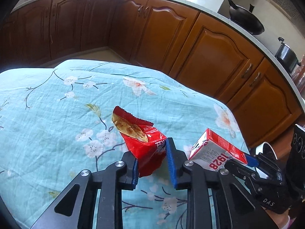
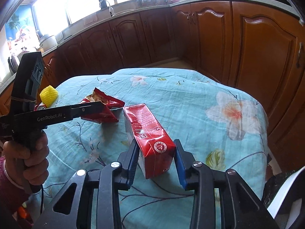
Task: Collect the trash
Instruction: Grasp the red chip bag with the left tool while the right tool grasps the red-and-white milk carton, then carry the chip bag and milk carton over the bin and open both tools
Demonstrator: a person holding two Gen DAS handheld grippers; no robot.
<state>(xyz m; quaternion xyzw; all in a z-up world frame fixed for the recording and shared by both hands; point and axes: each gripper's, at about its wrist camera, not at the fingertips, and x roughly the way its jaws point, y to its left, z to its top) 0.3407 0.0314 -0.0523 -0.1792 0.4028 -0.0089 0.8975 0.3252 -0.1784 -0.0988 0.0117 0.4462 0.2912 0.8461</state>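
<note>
Carton marked "1928", red-and-white

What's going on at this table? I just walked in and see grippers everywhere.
A person is collecting trash with two handheld grippers. The left gripper has a red snack bag between its fingers. The right gripper brackets a red and white milk carton, with a gap showing at one pad. Both items sit over the floral tablecloth. A yellow roll lies farther back.

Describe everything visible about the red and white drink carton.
The carton is a small rectangular paperboard box, red with white panels and "1928" printed on one white side. It looks dented and creased. It sits tilted above the floral tablecloth, between the right gripper pads, which appear closed against its sides.
</note>
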